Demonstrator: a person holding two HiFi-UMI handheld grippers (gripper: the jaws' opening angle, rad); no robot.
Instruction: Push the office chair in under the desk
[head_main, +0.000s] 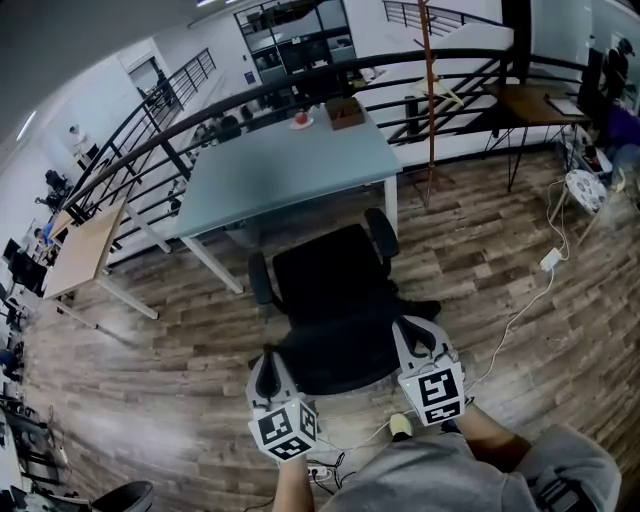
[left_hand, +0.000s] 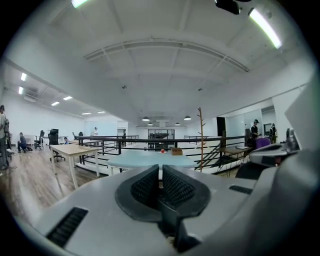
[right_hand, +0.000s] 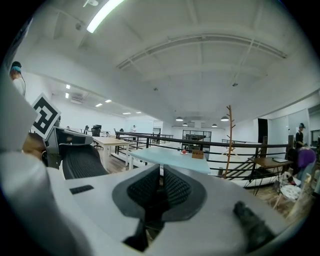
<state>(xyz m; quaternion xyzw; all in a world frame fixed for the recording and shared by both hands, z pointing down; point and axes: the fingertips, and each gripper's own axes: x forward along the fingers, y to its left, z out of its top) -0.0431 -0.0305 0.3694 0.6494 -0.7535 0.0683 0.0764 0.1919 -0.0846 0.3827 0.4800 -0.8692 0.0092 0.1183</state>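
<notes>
Chair: the black mesh office chair (head_main: 335, 300) stands ahead of the fingers, its back between the two pairs, its seat just before the pale blue rectangular tabletop (head_main: 290, 165) and not yet under it.
Left gripper (head_main: 268, 362): fingers closed together, holding nothing, at the back's left edge.
Right gripper (head_main: 412, 335): fingers closed together, holding nothing, at its right edge.

I can read no word, number or brand in any of my views. The only printed marks are the black-and-white square patterns on the cube (head_main: 282, 430) of my left gripper (head_main: 268, 358) and the cube (head_main: 440, 392) of my right gripper (head_main: 408, 326). They carry no letters or digits. The left cube (right_hand: 44, 116) shows again in the right gripper view, equally wordless. The box (head_main: 345, 112) on the counter (head_main: 260, 180) is too small for me to tell any print.
</notes>
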